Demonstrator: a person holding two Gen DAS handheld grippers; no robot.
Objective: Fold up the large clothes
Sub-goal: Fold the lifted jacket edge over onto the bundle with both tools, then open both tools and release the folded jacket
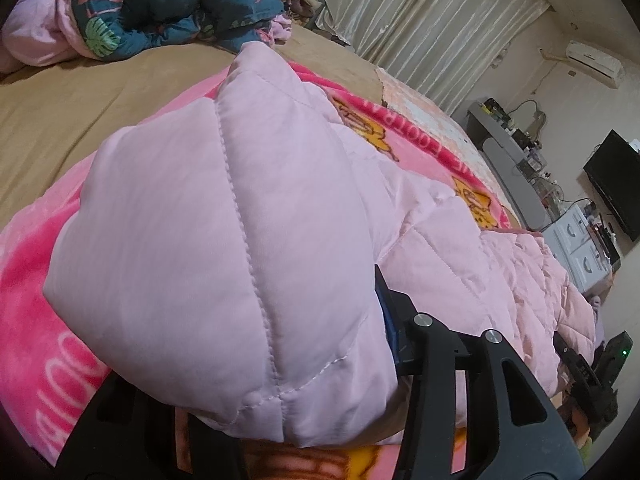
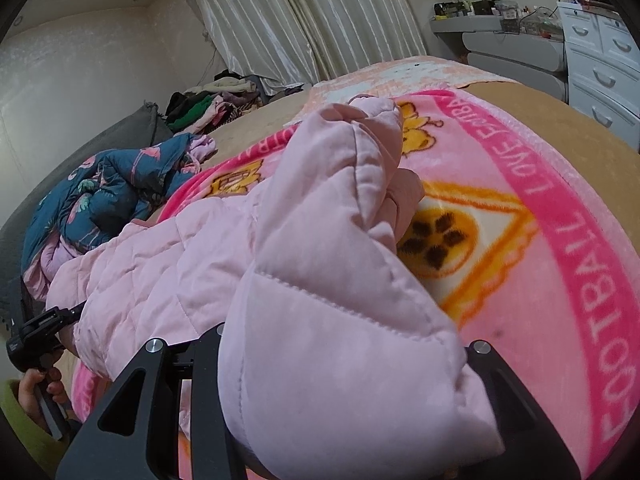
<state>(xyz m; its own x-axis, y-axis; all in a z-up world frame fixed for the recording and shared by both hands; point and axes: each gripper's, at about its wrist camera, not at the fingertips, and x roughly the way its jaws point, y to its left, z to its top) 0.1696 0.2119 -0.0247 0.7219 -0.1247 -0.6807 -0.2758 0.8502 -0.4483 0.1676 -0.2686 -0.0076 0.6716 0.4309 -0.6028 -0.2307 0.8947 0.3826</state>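
Observation:
A pale pink quilted jacket (image 1: 224, 216) lies across a bright pink blanket (image 2: 568, 240) on the bed. In the left wrist view a padded fold of it bulges up between my left gripper's (image 1: 248, 316) jaws. The blue pad of one finger (image 1: 385, 308) presses on the fabric, and the other finger is buried under it. In the right wrist view another thick fold (image 2: 320, 340) of the jacket sits in my right gripper (image 2: 332, 324), covering both fingertips. The jacket sags between the two grips. Each gripper shows at the other view's edge: right gripper (image 1: 576, 364), left gripper (image 2: 36, 332).
A tan sheet (image 1: 80, 96) covers the bed beyond the blanket. A blue floral quilt (image 1: 168, 4) is heaped at the far side, with a pile of clothes (image 2: 208, 108) behind it. Curtains (image 2: 304, 16), a white dresser (image 2: 600, 52) and a TV (image 1: 616, 184) line the walls.

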